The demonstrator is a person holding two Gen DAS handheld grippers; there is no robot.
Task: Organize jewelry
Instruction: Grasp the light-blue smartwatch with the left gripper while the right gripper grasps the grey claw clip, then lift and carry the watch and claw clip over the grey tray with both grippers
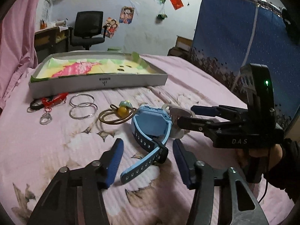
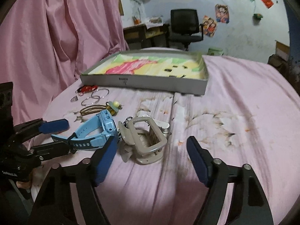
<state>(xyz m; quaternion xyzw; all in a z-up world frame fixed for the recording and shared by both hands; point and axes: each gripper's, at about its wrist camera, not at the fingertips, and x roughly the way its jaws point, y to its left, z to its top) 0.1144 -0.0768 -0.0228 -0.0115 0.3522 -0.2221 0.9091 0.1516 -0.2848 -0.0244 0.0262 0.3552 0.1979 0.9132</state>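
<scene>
Left wrist view shows the left gripper (image 1: 148, 161) open astride the blue watch (image 1: 151, 125) on the pink bedspread (image 1: 56, 150), pads not touching. The right gripper (image 2: 151, 159) brackets the grey hair clip (image 2: 144, 142), also open. Both pickups are starting; next, each must close, then carry to the box (image 1: 97, 82).

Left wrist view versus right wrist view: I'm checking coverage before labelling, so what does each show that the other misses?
Only the left wrist view shows the blue starry cloth at the right and the right gripper from the side, jaws around the grey hair claw.

Only the right wrist view shows that hair claw whole, with the left gripper flanking the watch strap.

Both show the blue watch, silver bangles, brown cord with beads, red cord piece, open box and office chair.
</scene>
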